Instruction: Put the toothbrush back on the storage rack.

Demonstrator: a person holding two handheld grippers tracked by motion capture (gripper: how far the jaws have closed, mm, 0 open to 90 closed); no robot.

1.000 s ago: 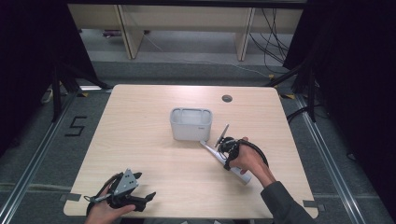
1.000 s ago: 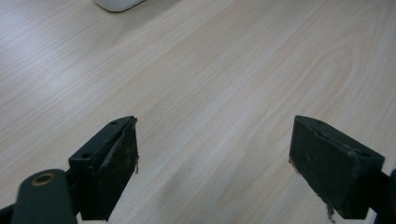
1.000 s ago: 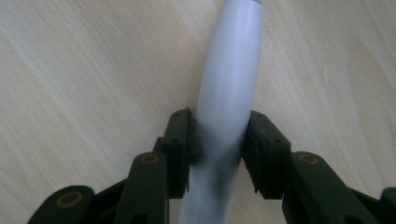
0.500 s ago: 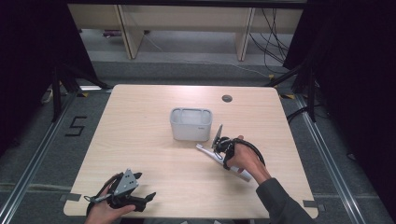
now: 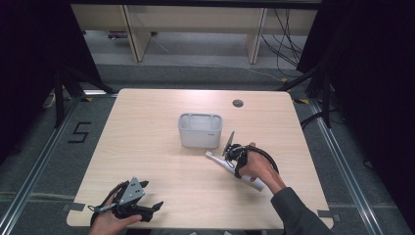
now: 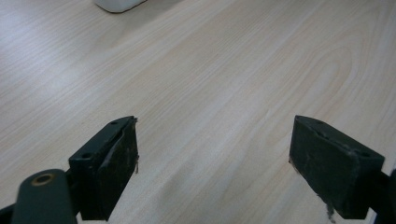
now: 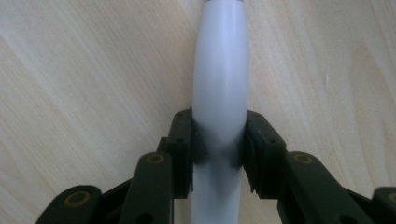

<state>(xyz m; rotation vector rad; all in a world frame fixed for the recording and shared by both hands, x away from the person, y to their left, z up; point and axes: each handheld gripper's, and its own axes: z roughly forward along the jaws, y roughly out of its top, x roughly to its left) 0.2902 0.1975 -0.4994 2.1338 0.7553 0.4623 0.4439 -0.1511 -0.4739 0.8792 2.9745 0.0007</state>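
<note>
A white toothbrush-like wand lies slanted, low over the table, right of centre, its thin head end toward the bin. My right gripper is shut on its thick handle; in the right gripper view both pads press the white handle from either side. I cannot tell whether the wand rests on the wood or hovers just above it. My left gripper sits near the table's front left corner, held by a hand. Its jaws stand wide open over bare wood.
A white rectangular bin stands at the table's middle, just behind the wand's head; its corner shows in the left gripper view. A round cable hole sits at the back right. Dark floor rails run along both sides.
The wand's head end has shifted slightly left and down in the right gripper's grip. The left gripper has stayed put.
</note>
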